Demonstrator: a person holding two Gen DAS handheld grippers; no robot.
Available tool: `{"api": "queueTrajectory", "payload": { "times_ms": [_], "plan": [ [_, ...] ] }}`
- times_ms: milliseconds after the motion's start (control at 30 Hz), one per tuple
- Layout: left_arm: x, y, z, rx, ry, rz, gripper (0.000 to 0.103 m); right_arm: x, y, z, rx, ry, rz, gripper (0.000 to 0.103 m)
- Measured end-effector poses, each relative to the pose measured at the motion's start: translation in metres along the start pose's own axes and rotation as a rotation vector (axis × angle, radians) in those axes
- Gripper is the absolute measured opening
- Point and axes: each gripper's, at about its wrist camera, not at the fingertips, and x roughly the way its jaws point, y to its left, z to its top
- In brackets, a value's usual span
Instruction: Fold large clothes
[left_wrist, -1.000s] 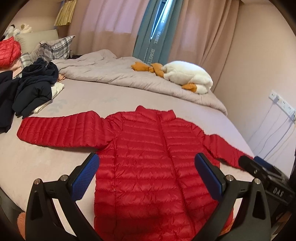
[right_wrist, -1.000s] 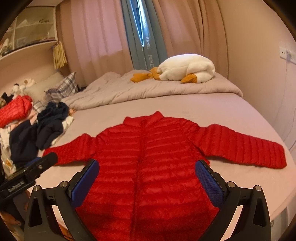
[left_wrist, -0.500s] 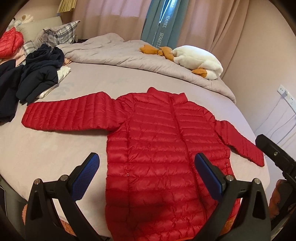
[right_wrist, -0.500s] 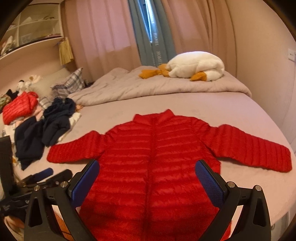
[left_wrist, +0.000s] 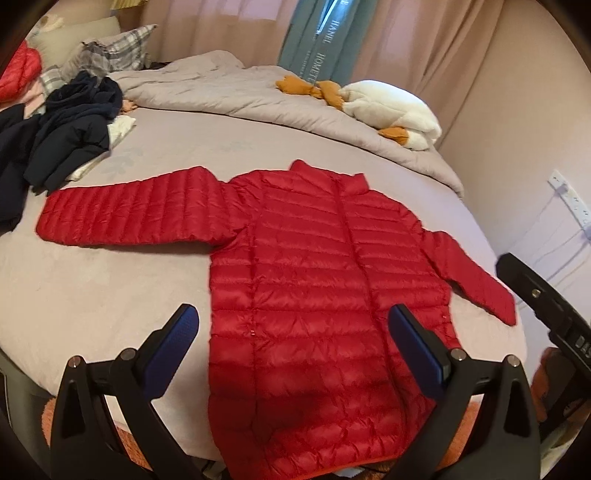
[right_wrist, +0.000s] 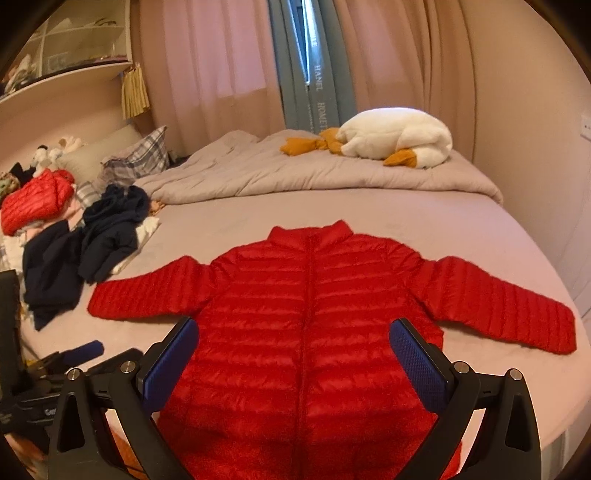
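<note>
The jacket (left_wrist: 317, 280) lies flat and face up on the bed (left_wrist: 92, 295), with both sleeves spread out to the sides. It is zipped shut. No fold has been made yet.

The left gripper (left_wrist: 295, 350) hangs over the bottom part of the jacket. Its jaws are wide apart and hold nothing. The jacket's left edge sits just inside the left jaw, and the right jaw is over the red cloth. The right gripper (right_wrist: 295, 354) is also above the lower jacket, jaws wide apart, empty. The zipper line runs up the middle between them.

What could go wrong? The jacket looks puffy and slick, so a pinch on too little cloth may slip out. A grab through only the top layer could lift the front and leave the back behind, which would make a messy fold. The hem hangs near the bed's edge, so a hard pull toward the jaws could drag the whole jacket off. A puffy sleeve may also spring back open once it is folded.
</note>
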Motion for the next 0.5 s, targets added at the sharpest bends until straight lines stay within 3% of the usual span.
{"api": "queueTrajectory", "payload": {
  "times_ms": [500],
  "plan": [
    [-0.001, 0.005, 0.004, -0.016, -0.029, -0.015, 0.102, -0.008, -0.013, 0.011, 0.071, -0.019, 0.022, 0.103]
  ]
}}
